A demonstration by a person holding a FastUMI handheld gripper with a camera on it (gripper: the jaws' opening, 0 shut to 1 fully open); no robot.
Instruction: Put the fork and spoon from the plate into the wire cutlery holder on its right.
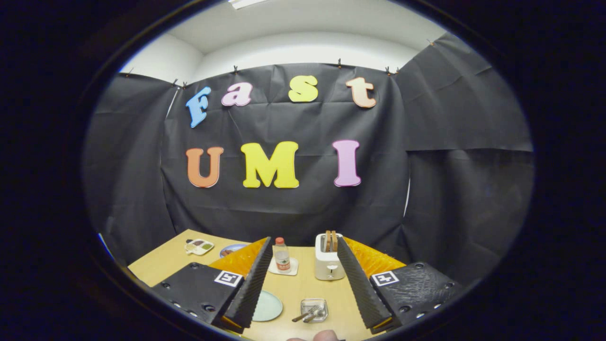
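Wire cutlery holder [314, 309] sits low on the wooden worktop [303, 289], between the two fingers of the claw [303, 284] and near their bases rather than their tips. Fork and spoon [307, 314] look already inside it: handles lean out over the holder's left rim, pointing left and toward the camera, heads down in the basket. Can't separate fork from spoon at this size.

Pale green plate [266, 306] lies just left of the holder, partly hidden behind the left finger. The part that shows is bare.

Claw is spread wide, nothing between the fingers, nothing touching them. It sits high and level, looking along the worktop toward the booth wall, so the holder is below and close in, not ahead of the tips.

Beyond the fingertips: white toaster [329, 263] with bread in the slots, just inside the right finger; small bottle [282, 254] with a red cap on a white coaster, just inside the left finger. Further left, past the left finger, a blue-rimmed dish [232, 249] and a small white tray [199, 246].

A fingertip of the person [325, 335] shows close in, below the holder.

Judgement: both utensils appear placed, task looks done or nearly so. If a recheck is needed, the claw must tip down and pull back, as the holder lies under it. Handles run roughly crosswise to the finger axis.
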